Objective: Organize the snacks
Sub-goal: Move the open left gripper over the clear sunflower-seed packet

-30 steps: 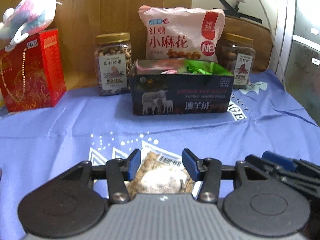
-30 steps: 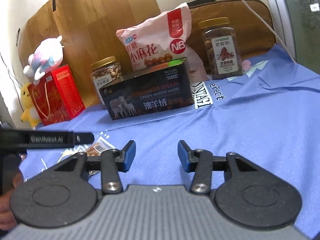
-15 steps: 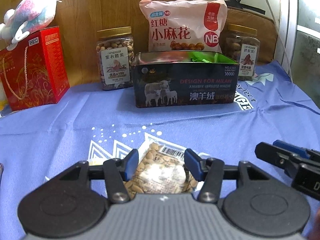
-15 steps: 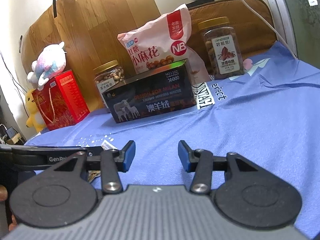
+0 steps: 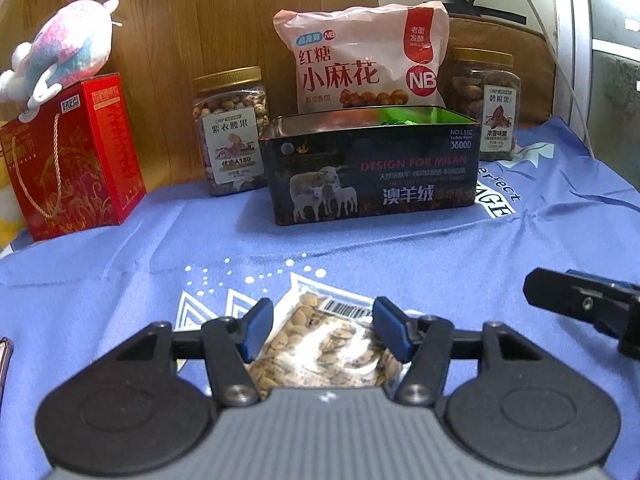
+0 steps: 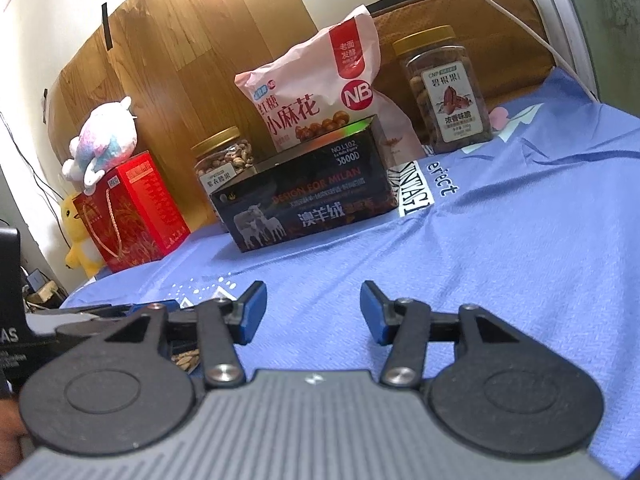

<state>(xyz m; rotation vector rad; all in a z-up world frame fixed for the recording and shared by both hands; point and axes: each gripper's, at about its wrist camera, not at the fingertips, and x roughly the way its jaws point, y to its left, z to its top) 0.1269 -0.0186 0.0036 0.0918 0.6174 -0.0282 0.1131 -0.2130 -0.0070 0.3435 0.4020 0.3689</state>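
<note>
A clear packet of nuts [image 5: 324, 350] with a barcode label lies flat on the blue cloth, between the blue pads of my left gripper [image 5: 323, 330]. The jaws are open and stand on either side of it, not pressing it. A dark open tin box with sheep on it [image 5: 372, 172] stands beyond, with green and pink packets inside. My right gripper [image 6: 310, 312] is open and empty, low over the cloth to the right; its tip shows in the left wrist view [image 5: 580, 300]. A corner of the packet shows in the right wrist view [image 6: 186, 360].
Along the wooden back wall stand a red gift box [image 5: 72, 160] with a plush toy [image 5: 64, 56] on top, a nut jar [image 5: 230, 132], a large pink snack bag [image 5: 360, 60] and a second jar [image 5: 486, 104]. The blue cloth [image 5: 400, 256] covers the table.
My left gripper has sunk lower and forward over the nut packet, its jaws still open. My right gripper has dropped and drawn back slightly to the right.
</note>
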